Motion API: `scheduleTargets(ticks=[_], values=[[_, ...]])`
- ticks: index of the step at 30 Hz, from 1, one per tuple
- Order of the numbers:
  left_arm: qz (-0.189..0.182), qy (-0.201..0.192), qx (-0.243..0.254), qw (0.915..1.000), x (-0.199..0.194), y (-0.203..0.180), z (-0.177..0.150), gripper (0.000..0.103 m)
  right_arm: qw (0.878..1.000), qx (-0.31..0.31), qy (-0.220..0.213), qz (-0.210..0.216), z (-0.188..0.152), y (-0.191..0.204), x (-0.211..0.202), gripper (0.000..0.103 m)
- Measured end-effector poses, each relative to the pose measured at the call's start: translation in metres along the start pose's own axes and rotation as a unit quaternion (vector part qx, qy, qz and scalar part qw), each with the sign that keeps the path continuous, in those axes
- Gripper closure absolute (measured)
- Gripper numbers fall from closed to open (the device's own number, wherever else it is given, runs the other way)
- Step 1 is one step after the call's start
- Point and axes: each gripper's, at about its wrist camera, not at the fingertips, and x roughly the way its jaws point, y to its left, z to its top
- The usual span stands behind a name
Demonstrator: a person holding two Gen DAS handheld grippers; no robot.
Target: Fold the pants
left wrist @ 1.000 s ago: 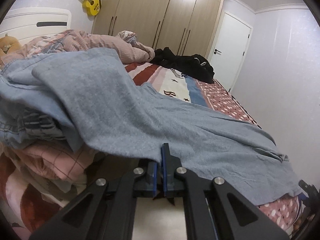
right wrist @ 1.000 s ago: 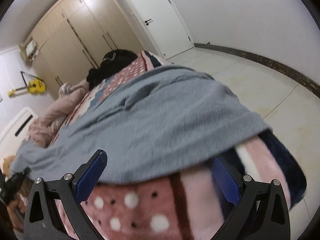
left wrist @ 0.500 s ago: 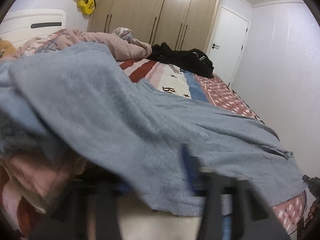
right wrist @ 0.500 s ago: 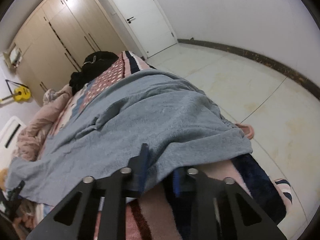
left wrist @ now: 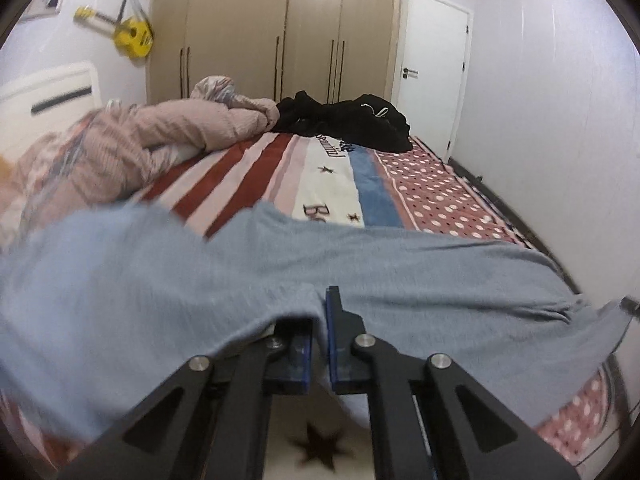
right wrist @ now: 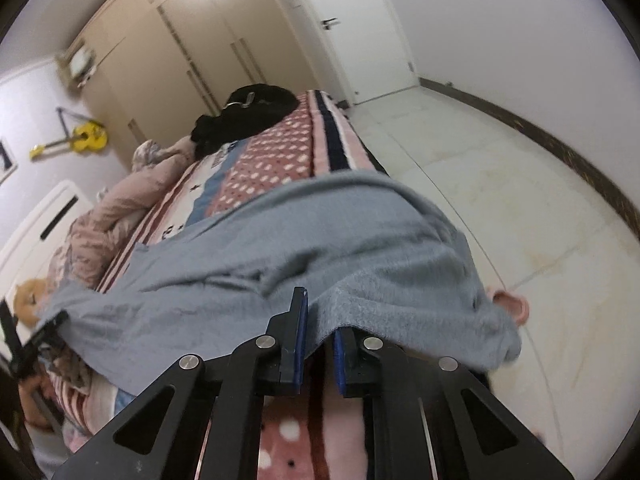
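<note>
A black pile of clothes (left wrist: pixel 352 120) sits at the far end of the bed (left wrist: pixel 424 176), and a pink blanket (left wrist: pixel 168 136) is bunched up along the far left side. A yellow guitar (left wrist: pixel 134 36) hangs on the wall. The gray pants (left wrist: pixel 360 264) lie spread across the near edge of the bed. My left tongs (left wrist: pixel 318 320) are clenched on the near edge of the pants. My right tongs (right wrist: pixel 320 320) pinch the pants at the bed's near right corner, where the cloth hangs over the side.
</note>
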Motion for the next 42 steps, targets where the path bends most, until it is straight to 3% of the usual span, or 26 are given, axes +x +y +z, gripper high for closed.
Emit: scheduleTargets(ticks=[8, 14, 20, 21, 22, 23, 25, 26, 28, 30, 32, 37, 42], values=[[0.049, 0.091, 0.033, 0.9941, 0.106, 0.003, 0.077, 0.099, 0.998, -0.024, 0.048, -0.012, 0.093, -0.002, 0.052, 0.098], [0.093, 0.149, 0.05, 0.9831, 0.191, 0.007, 0.107, 0.099, 0.993, -0.043, 0.089, -0.059, 0.134, -0.003, 0.116, 0.098], [0.098, 0.202, 0.031, 0.974, 0.274, 0.014, 0.119, 0.096, 0.985, -0.048, 0.127, -0.108, 0.161, -0.013, 0.186, 0.098], [0.099, 0.207, 0.029, 0.9728, 0.283, 0.014, 0.118, 0.095, 0.984, -0.047, 0.128, -0.112, 0.161, -0.013, 0.194, 0.098], [0.11, 0.207, 0.033, 0.9717, 0.291, 0.015, 0.117, 0.083, 0.983, -0.046, 0.133, -0.116, 0.162, -0.016, 0.204, 0.098], [0.128, 0.2, 0.042, 0.9705, 0.294, 0.015, 0.116, 0.054, 0.982, -0.049, 0.139, -0.119, 0.16, -0.017, 0.212, 0.098], [0.17, 0.171, 0.067, 0.968, 0.29, 0.014, 0.119, 0.023, 0.978, -0.051, 0.158, -0.123, 0.155, -0.022, 0.23, 0.098], [0.17, 0.162, 0.073, 0.9692, 0.286, 0.016, 0.12, 0.023, 0.977, -0.052, 0.165, -0.123, 0.151, -0.022, 0.235, 0.097], [0.156, 0.169, 0.064, 0.9711, 0.279, 0.024, 0.125, 0.023, 0.979, -0.048, 0.165, -0.11, 0.144, -0.022, 0.238, 0.085], [0.156, 0.173, 0.041, 0.9716, 0.269, 0.035, 0.128, 0.023, 0.984, -0.036, 0.155, -0.083, 0.143, -0.02, 0.234, 0.055], [0.148, 0.17, 0.031, 0.9737, 0.255, 0.04, 0.129, 0.023, 0.986, -0.037, 0.144, -0.07, 0.144, -0.013, 0.226, 0.043], [0.1, 0.166, 0.05, 0.9799, 0.22, 0.02, 0.117, 0.023, 0.99, -0.056, 0.123, -0.042, 0.144, 0.006, 0.19, 0.039], [0.031, 0.163, 0.077, 0.9831, 0.191, -0.025, 0.092, 0.022, 0.991, -0.071, 0.099, -0.045, 0.137, 0.006, 0.139, 0.026]])
